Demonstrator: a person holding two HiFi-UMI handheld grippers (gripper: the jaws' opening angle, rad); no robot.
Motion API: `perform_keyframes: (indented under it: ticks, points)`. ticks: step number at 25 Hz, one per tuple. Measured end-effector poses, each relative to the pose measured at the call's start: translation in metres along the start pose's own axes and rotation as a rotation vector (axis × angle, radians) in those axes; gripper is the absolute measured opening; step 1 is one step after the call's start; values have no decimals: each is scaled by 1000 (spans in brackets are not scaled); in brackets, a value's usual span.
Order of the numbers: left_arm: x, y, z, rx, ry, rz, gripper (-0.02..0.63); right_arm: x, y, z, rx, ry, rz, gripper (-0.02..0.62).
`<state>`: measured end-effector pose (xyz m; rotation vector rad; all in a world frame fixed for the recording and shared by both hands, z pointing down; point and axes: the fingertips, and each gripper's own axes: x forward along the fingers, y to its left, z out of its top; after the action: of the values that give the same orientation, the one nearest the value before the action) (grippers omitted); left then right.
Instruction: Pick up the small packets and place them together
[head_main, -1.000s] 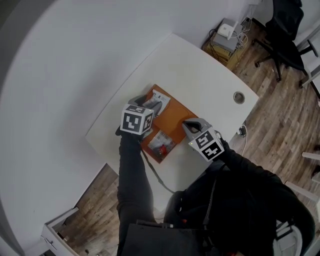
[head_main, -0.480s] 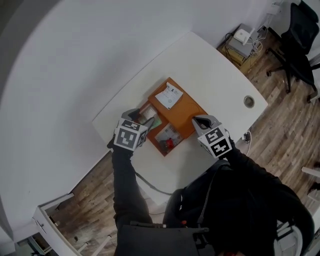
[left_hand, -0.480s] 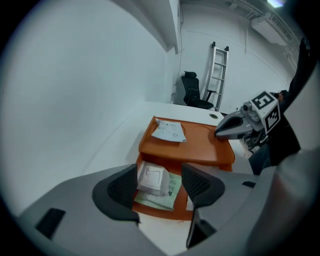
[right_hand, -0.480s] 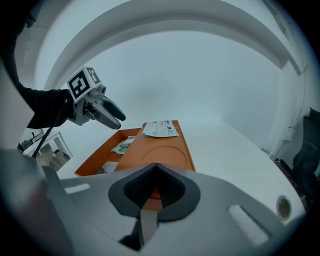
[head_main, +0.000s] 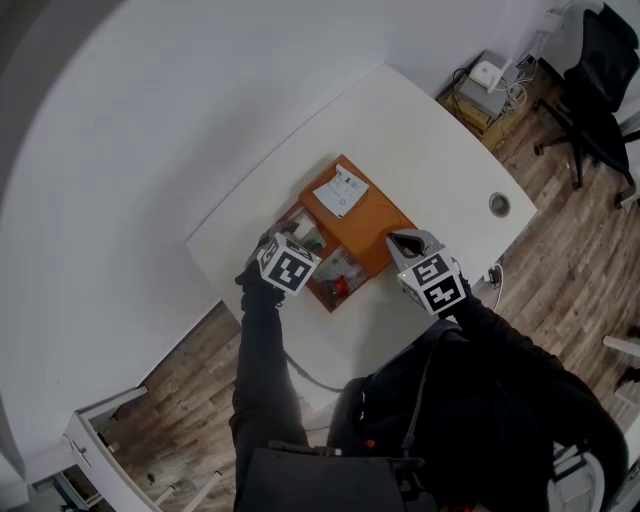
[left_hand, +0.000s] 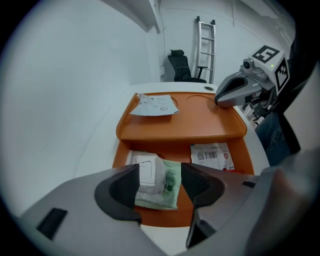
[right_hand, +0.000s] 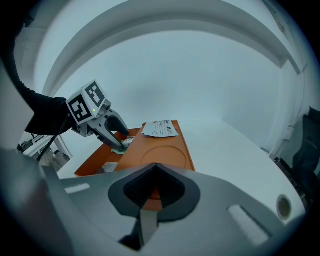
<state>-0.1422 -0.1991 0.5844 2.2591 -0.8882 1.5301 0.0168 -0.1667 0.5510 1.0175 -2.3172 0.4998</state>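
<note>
Two tools (left_hand: 159, 181), one tray (left_hand: 180, 129), four packets (left_hand: 155, 105)

The tray (left_hand: 200, 127) is smooth orange plastic with a soft sheen. The green-and-white packet (left_hand: 161, 184) is crinkled plastic film, the barcode packet (left_hand: 212, 154) looks glossy, and the white packet (left_hand: 154, 105) papery and creased. The left tongs (left_hand: 159, 176) and right tongs (right_hand: 156, 189) are matt grey plastic. The table (head_main: 420, 130) is smooth matt white, the floor (head_main: 570, 240) wood planks

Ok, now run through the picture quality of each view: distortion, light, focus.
Head view: strong fisheye bends the room round the white table, light even. Left gripper view: dark rounded corners, left gripper soft up close, green packet sharp. Right gripper view: bluish cast, shut right gripper blurred, orange tray clear.
</note>
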Motion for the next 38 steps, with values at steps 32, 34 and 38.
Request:
perform_keyframes:
  ticks: [32,34,38]
  points:
    - [-82,8,55,-32,-259,197,35,-1,-3,7,-6,-13,10,2]
    - [-84,-2,69,-33,-278,190,35,-8,-3,12,-11,-30,9,2]
    - [-85,-18,94,-44,-309,168,35,-22,-4,25,-11,-65,7,2]
